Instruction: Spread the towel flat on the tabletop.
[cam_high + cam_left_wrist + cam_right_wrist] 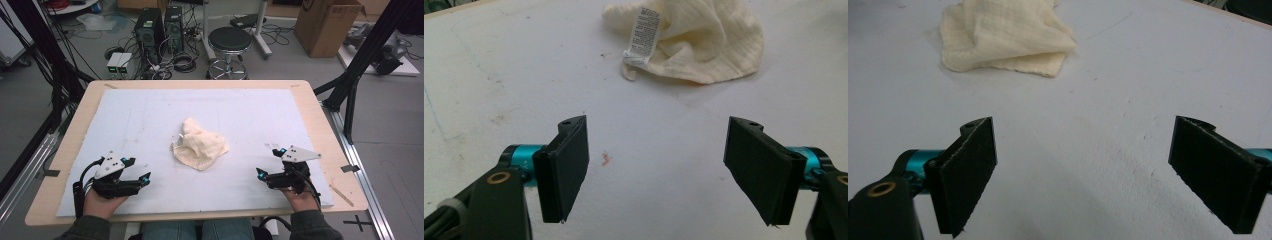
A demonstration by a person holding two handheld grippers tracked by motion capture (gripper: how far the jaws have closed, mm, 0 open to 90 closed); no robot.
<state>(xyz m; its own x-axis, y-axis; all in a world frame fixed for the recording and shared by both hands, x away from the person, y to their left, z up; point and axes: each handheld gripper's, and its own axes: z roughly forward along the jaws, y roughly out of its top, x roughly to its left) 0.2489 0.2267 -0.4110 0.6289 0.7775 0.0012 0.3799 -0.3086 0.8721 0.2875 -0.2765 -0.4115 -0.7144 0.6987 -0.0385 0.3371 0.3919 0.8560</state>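
Observation:
A crumpled cream cloth (199,145) lies in a heap at the middle of the white mat. In the left gripper view the cloth (704,42) shows a white care label (642,35) on its near side. The right gripper view has the cloth (1003,35) at its upper left. My left gripper (138,170) rests near the front left of the mat, open, with nothing between its jaws. My right gripper (269,162) rests near the front right, open and empty as well. Both grippers point toward the cloth and stand well apart from it.
The white mat (150,115) covers a wooden table (75,125). A small reddish speck (606,158) lies on the mat between the left jaws. Beyond the table stand a black stool (229,42), computer towers (150,30) with cables, and a cardboard box (325,25).

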